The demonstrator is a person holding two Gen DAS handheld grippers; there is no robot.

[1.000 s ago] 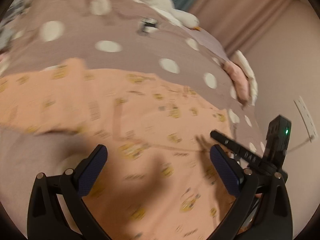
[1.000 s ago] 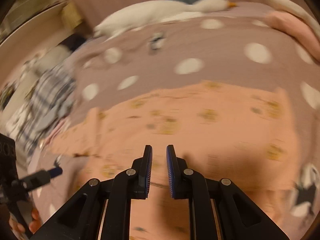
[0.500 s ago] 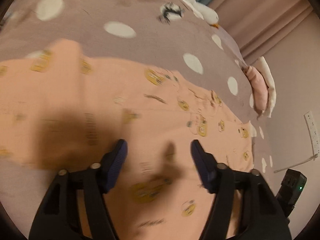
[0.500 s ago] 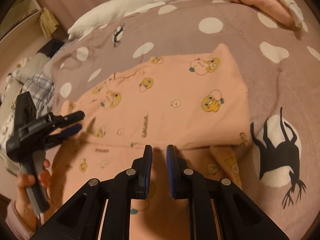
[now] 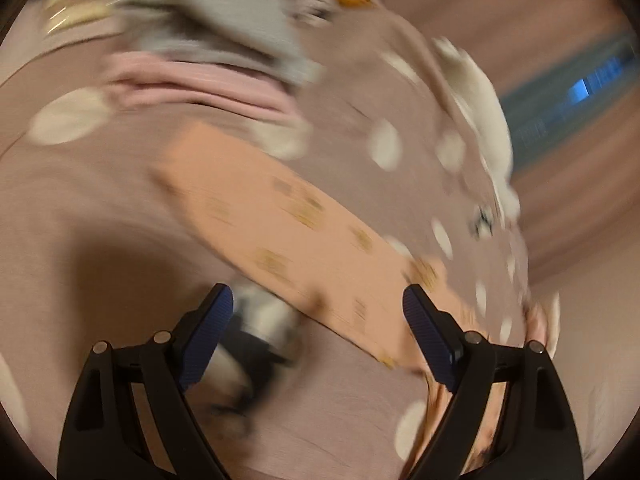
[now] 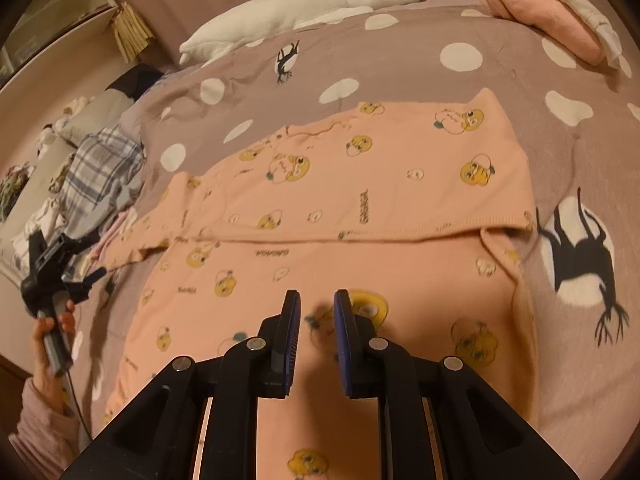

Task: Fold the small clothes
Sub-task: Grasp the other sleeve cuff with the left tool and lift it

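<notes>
Right wrist: peach garment (image 6: 352, 184) lengthwise left-right.

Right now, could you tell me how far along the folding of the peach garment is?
One fold looks done: the peach garment lies doubled on the dotted bedspread. Nothing is gripped: the right gripper hovers shut, and the left gripper, jaws just opening, is empty near the sleeve end. Further folds remain.

— Open bedspread (image 6: 400, 60) beyond the peach garment (image 6: 360, 184)?
— Bare there, until the goose plush (image 6: 288, 12) along the far edge.
— To the left?
— Crowded by plaid clothes (image 6: 100, 168).
— To the right?
— Blocked at the corner by a pink pillow (image 6: 540, 20).
</notes>
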